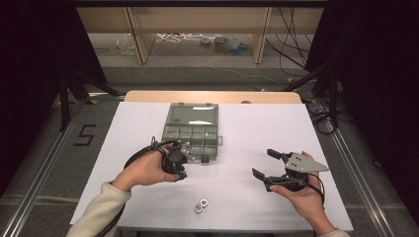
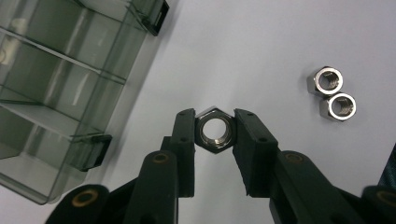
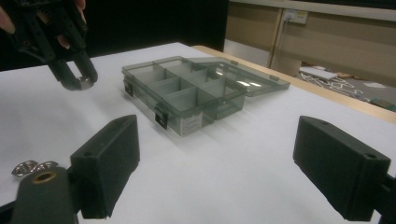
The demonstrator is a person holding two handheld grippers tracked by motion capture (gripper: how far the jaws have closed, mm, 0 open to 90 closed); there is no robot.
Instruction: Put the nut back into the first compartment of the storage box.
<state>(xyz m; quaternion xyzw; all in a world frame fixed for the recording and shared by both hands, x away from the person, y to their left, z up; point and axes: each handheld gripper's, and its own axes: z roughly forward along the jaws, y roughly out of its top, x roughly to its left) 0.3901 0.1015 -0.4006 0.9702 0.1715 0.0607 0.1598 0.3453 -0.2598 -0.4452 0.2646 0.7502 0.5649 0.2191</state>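
A: Nut [image 2: 214, 133] status? Loc. req.

B: Hex nut, metal, pinched btw. the two black jaws of the left gripper [image 2: 214, 135]. Pads press on opposite flats; bore faces the left gripper view's camera. Nut sits above the white table [image 1: 237, 126], just beside the box's near wall.

A: Box config.?

B: Compartment box [image 1: 190, 138], smoky clear plastic, lid [image 1: 193, 114] swung back flat on the far side. Dividers form several cells; contents of cells can't be told. Two dark latches on the front wall, per left gripper view.

A: Other nuts?

B: Two loose nuts [image 1: 200, 205], touching each other, lying on the table near its front edge, btw. both hands. Also seen in left gripper view [image 2: 333, 94], to the right of the jaws, well apart from the held nut.

A: Right gripper [image 1: 265, 163] state?

B: Jaws spread wide, nothing btw. them. Held in the person's right hand [image 1: 301, 197], off to the right of the box, jaws pointing toward it. Grey three-cornered plate on top. Right gripper view: box centred btw. the jaws farther off, left gripper [image 3: 77, 74] at upper left w/ nut at its tips.
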